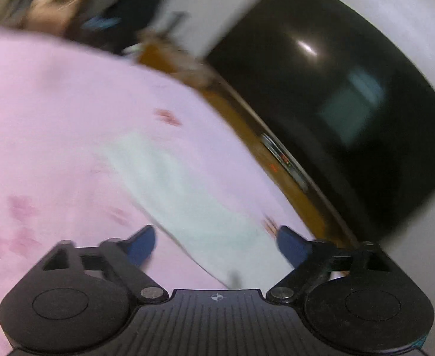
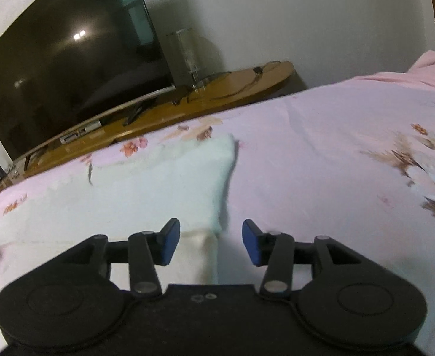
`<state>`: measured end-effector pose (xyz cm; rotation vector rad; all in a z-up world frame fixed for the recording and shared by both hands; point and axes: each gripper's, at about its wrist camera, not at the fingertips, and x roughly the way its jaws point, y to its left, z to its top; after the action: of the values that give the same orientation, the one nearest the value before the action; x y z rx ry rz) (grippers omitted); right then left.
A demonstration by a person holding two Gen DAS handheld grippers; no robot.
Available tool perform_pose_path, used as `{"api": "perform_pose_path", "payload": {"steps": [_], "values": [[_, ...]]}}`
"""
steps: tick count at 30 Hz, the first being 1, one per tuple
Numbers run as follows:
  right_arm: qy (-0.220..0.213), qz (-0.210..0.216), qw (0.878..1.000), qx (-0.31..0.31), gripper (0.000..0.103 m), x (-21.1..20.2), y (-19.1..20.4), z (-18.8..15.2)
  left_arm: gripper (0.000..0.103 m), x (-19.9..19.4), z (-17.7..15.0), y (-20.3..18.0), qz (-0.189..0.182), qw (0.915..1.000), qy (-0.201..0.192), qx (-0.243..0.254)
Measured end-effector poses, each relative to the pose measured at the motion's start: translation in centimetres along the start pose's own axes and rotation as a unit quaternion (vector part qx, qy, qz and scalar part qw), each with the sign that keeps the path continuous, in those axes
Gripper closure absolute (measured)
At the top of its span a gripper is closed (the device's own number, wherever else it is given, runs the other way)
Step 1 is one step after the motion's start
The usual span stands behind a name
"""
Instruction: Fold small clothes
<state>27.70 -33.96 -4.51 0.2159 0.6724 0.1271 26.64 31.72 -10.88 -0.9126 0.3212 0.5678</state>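
A pale mint-white small garment (image 1: 187,190) lies flat on a pink flowered bedsheet (image 1: 54,112); this left wrist view is blurred by motion. My left gripper (image 1: 216,244) hovers over the garment's near end, jaws wide apart, nothing between the blue pads. In the right wrist view the same garment (image 2: 158,184) lies folded with a straight right edge and a cream layer showing under its near corner. My right gripper (image 2: 211,241) stands open just above that near corner, with cloth beneath the gap and neither pad touching it.
Beyond the bedsheet (image 2: 321,148) runs a wooden TV bench (image 2: 232,86) carrying a dark television (image 2: 69,59), a clear glass lamp (image 2: 187,50) and cables. The television (image 1: 336,103) fills the upper right of the left view. A white wall is behind.
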Motion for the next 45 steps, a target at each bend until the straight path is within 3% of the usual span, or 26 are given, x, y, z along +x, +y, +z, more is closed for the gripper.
{"api": "perform_pose_path", "payload": {"steps": [2, 4, 5, 12, 18, 20, 24, 27, 29, 32, 34, 36, 41, 45], "values": [[0.008, -0.005, 1.000, 0.008, 0.057, -0.3, -0.3, -0.7, 0.027, 0.9, 1.3, 2.6, 0.018, 0.9986, 0.003, -0.049], [0.012, -0.005, 1.000, 0.025, 0.057, -0.7, -0.6, -1.1, 0.033, 1.9, 1.8, 4.3, 0.007, 0.9973, 0.011, -0.072], [0.013, -0.007, 0.999, 0.032, 0.057, -0.8, -0.7, -1.1, 0.037, 2.1, 2.0, 4.6, 0.009, 0.9973, 0.008, -0.073], [0.006, -0.001, 0.998, 0.056, 0.057, -1.6, -0.6, -0.5, 0.038, 4.2, 3.8, 4.4, 0.014, 0.9982, 0.012, -0.057], [0.000, -0.004, 0.998, 0.064, 0.057, -1.7, -0.8, -0.1, 0.077, 5.0, 5.0, 3.6, 0.058, 0.9966, 0.028, -0.051], [-0.001, -0.005, 0.998, 0.068, 0.057, -1.7, -0.9, 0.0, 0.100, 4.8, 5.1, 3.7, 0.073, 0.9960, 0.035, -0.038], [0.000, -0.007, 0.997, 0.074, 0.057, -1.6, -1.0, -0.2, 0.100, 3.7, 4.9, 3.1, 0.058, 0.9981, 0.016, -0.016], [-0.001, -0.006, 0.997, 0.072, 0.057, -1.6, -0.9, -0.2, 0.100, 2.0, 4.0, -0.8, 0.021, 0.9971, 0.001, 0.073], [-0.002, -0.003, 0.997, 0.072, 0.057, -1.6, -0.8, -0.1, 0.100, 0.9, 2.5, -4.6, -0.009, 0.9885, -0.005, 0.151], [-0.004, 0.000, 0.997, 0.074, 0.057, -1.3, -0.3, -0.1, 0.100, -0.5, -1.0, -10.4, -0.073, 0.9720, 0.002, 0.223], [-0.004, 0.005, 0.997, 0.075, 0.057, -1.1, 0.1, -0.1, 0.100, -1.0, -3.7, -14.0, -0.114, 0.9614, 0.014, 0.250], [-0.001, 0.009, 0.997, 0.075, 0.057, -0.9, 0.5, -0.2, 0.100, -0.8, -6.4, -16.7, -0.135, 0.9561, 0.036, 0.257], [-0.006, 0.015, 0.997, 0.080, 0.057, -1.3, 0.7, -0.2, 0.100, 0.6, -14.1, -21.8, -0.145, 0.9282, 0.093, 0.330], [-0.006, 0.012, 0.996, 0.092, 0.057, -1.6, 0.2, -0.4, 0.100, 1.4, -20.2, -23.7, -0.142, 0.9024, 0.137, 0.383]]}}
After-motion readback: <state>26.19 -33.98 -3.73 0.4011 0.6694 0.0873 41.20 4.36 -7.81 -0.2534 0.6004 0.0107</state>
